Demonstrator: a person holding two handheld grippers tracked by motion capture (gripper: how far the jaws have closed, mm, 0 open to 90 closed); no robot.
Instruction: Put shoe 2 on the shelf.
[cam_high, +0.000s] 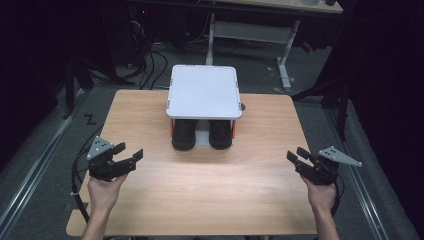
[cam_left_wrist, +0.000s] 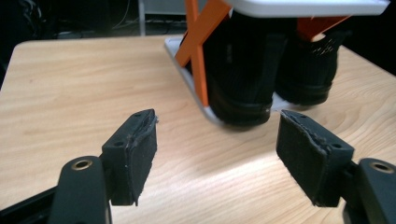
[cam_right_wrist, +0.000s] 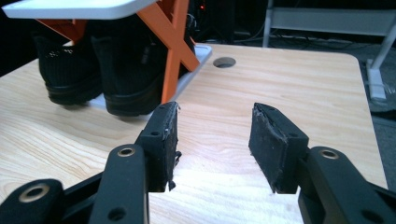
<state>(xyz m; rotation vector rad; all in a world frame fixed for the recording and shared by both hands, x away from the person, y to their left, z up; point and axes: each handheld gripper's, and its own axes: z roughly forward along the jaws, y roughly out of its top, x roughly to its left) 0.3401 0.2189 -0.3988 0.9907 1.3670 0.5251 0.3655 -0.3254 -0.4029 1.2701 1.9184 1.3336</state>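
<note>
table (cam_high: 150, 125): pale wood grain, smooth | shoes (cam_left_wrist: 243, 70): matt black | rack top (cam_high: 203, 91): smooth white

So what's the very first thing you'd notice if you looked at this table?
Probably the little white rack with bright orange legs, standing at the far middle of the wooden table. Tucked under its top shelf sits a pair of black shoes, toes pointing toward the person. After that, the left gripper and right gripper, held over the table's near corners with jaws open and holding nothing.
</note>
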